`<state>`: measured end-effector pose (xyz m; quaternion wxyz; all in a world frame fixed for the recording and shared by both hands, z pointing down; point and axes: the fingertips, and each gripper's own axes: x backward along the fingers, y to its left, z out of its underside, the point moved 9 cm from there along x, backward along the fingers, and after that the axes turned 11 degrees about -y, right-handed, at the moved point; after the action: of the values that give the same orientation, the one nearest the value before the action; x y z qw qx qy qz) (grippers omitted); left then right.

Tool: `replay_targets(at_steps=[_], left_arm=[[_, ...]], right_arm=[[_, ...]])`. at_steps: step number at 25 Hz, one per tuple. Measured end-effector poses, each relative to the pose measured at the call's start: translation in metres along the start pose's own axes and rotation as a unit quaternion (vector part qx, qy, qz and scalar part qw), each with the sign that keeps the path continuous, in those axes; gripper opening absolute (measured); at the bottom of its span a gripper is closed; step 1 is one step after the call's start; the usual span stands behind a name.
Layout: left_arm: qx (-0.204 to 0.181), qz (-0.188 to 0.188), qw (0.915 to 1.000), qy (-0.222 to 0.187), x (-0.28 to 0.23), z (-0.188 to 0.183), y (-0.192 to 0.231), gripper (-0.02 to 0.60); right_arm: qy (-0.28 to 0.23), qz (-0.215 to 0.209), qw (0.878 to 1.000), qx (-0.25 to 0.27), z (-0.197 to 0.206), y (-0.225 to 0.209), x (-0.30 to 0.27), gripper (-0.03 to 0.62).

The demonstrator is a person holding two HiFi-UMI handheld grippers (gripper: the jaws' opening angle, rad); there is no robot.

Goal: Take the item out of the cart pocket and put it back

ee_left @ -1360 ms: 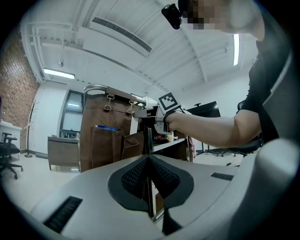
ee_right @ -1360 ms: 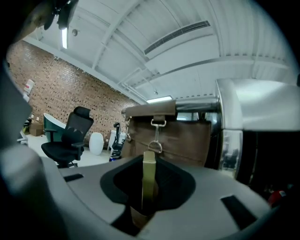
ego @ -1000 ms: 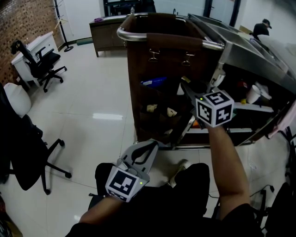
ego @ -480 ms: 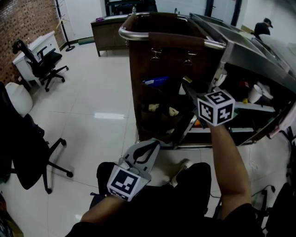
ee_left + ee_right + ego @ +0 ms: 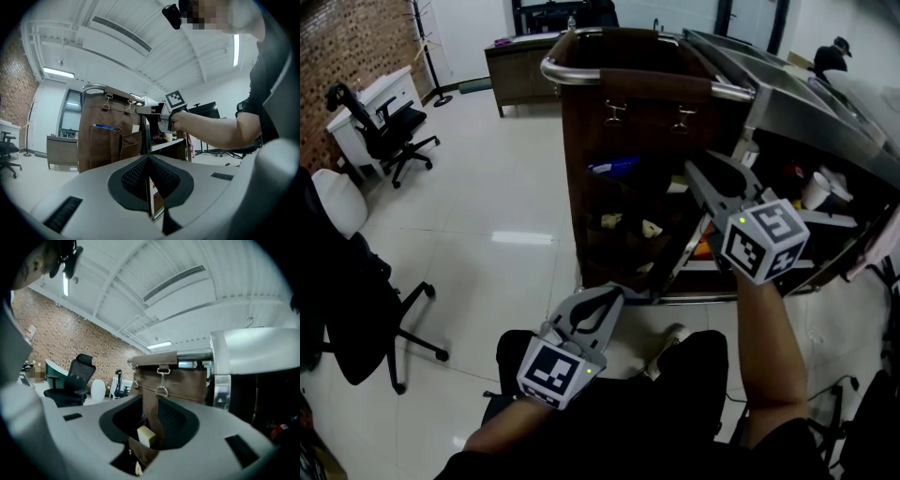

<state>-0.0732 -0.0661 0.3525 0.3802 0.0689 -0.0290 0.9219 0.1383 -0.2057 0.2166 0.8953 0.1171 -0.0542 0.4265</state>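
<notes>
The right claw points level at the side of a tall cart with brown fabric sides and a chrome rail. Its jaws stand apart and have just been opening. In the gap between them the right gripper view shows a hanging brown strap and, lower down, a small pale yellow block. The block sits in the mouth of a brown fabric cart pocket and no pad presses on it, so this claw holds nothing. Two metal clips hang from the brown band under the rail. In the head view a blue flat item lies across the top of another pocket on the same side. The left claw is held low in front of the person's lap, well apart from the cart and pointing level toward it. Its jaws are pressed together with nothing between them — the left gripper view shows only a thin seam where the dark ribbed pads meet. That view also shows the person's right forearm reaching toward the cart. A glossy pale tiled floor spreads to the left, where a black office chair stands by a white tabletop, just beside a red brick wall.
</notes>
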Motion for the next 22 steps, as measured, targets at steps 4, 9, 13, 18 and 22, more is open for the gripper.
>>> replay_targets(at_steps=[4,9,13,18,22], left_arm=[[-0.001,-0.001,1.0,0.0,0.002,-0.001,0.0,0.0],[0.0,-0.005,1.0,-0.002,0.002,-0.002,0.002,0.0],[0.0,-0.006,1.0,-0.008,0.0,-0.003,0.003,0.0],[-0.003,-0.007,0.9999,-0.009,-0.004,-0.001,0.002,0.0],[-0.025,-0.003,0.9997,0.0,-0.004,0.0,0.0,0.0]], right_arm=[[-0.028,-0.01,0.999,-0.024,-0.006,0.025,0.037,0.006],[-0.038,-0.006,0.997,-0.073,0.01,0.056,0.085,0.005],[-0.025,0.002,0.995,-0.101,0.035,0.084,0.112,0.005],[0.035,-0.012,0.99,-0.134,0.084,0.106,0.122,0.005],[0.064,-0.02,0.988,-0.14,0.102,0.117,0.127,0.005]])
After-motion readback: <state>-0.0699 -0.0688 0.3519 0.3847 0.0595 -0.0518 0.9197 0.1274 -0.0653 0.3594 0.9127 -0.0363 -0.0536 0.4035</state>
